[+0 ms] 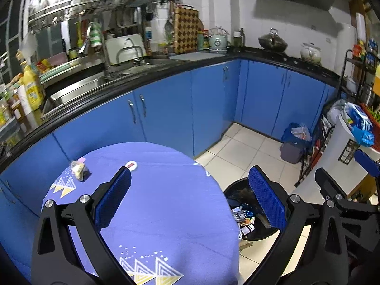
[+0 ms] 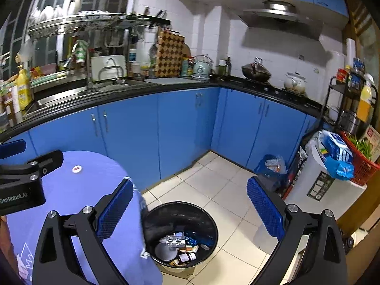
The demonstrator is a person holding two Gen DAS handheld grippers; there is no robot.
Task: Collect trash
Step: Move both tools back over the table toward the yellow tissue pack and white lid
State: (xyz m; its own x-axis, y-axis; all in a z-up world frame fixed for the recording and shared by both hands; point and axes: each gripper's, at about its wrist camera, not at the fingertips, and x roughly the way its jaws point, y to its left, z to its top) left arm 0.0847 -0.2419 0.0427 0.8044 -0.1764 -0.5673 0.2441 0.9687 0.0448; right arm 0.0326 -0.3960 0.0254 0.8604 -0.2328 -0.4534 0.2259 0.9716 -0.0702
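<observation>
A round table with a purple cloth [image 1: 166, 190] holds a crumpled wrapper [image 1: 79, 168] at its far left and a small white lid with a red label [image 1: 131, 165] near the far edge. My left gripper [image 1: 190, 197] hovers open over the table's right side, nothing between its blue pads. A black bin [image 2: 180, 235] stands on the floor beside the table, with bottles and wrappers inside. My right gripper [image 2: 190, 210] hangs open above the bin, empty. The white lid [image 2: 77, 168] shows in the right wrist view too.
Blue cabinets [image 1: 166, 109] under a black counter run behind the table. A second small bin with a blue bag [image 1: 294, 142] stands in the corner. A white appliance [image 2: 320, 185] with bags and a red basket [image 2: 358, 163] sits at right. Tiled floor [image 2: 213, 182] lies between.
</observation>
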